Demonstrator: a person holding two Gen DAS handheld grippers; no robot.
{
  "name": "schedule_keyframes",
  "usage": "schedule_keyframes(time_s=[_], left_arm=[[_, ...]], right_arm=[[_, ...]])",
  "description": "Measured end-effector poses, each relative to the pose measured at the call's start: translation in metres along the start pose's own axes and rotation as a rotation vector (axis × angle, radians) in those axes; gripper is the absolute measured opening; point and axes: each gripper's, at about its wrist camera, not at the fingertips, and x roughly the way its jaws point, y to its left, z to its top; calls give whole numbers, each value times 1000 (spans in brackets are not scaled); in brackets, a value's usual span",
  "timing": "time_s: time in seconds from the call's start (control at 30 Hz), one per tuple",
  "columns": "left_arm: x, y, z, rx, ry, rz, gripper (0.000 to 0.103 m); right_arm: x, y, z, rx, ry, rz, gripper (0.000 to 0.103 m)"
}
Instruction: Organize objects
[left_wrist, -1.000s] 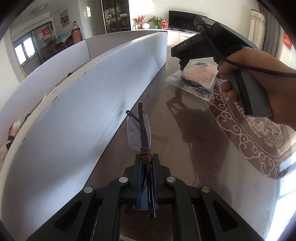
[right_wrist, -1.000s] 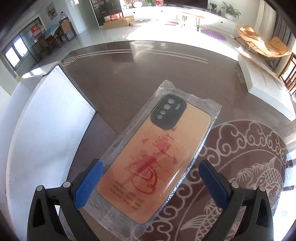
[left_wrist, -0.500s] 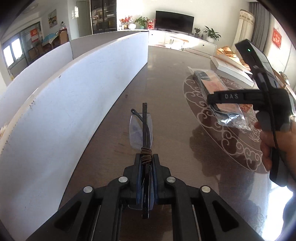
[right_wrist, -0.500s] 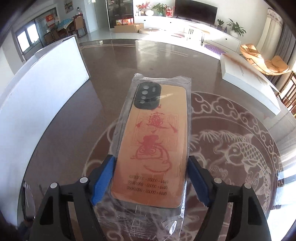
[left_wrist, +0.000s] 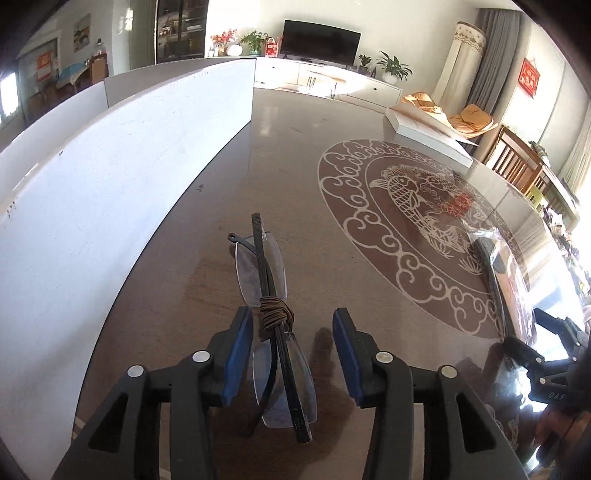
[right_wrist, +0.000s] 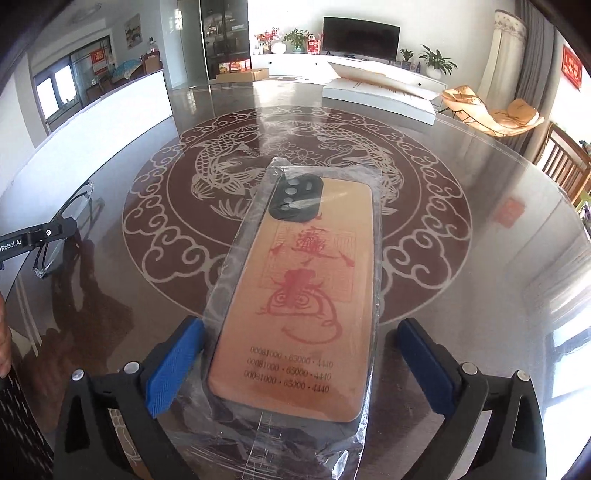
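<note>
Since both claws stand apart, left claw around the fragile glasses, right claw flanking the slippery wrapped phone case, grip its stiff edges lower-centre.

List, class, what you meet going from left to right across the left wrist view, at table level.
White board → folded glasses → fish medallion on the table → wrapped phone case → right hand-held gripper.
</note>
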Motion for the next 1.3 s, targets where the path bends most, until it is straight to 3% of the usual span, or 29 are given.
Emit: schedule_keyframes(time_s=[0.03, 0.07, 0.17, 1.3], left_arm=[[4, -5, -2, 28, 15, 48, 85], [10, -7, -2, 49, 34, 85, 95], [10, -2, -2, 30, 28, 90, 102], [14, -1, -1, 15, 14, 98, 103]], right_arm=[[4, -4, 3, -1, -2, 1, 103], [4, -5, 3, 0, -3, 0, 103], [3, -7, -1, 9, -3, -1, 103], [5, -7, 0, 9, -3, -1, 103]])
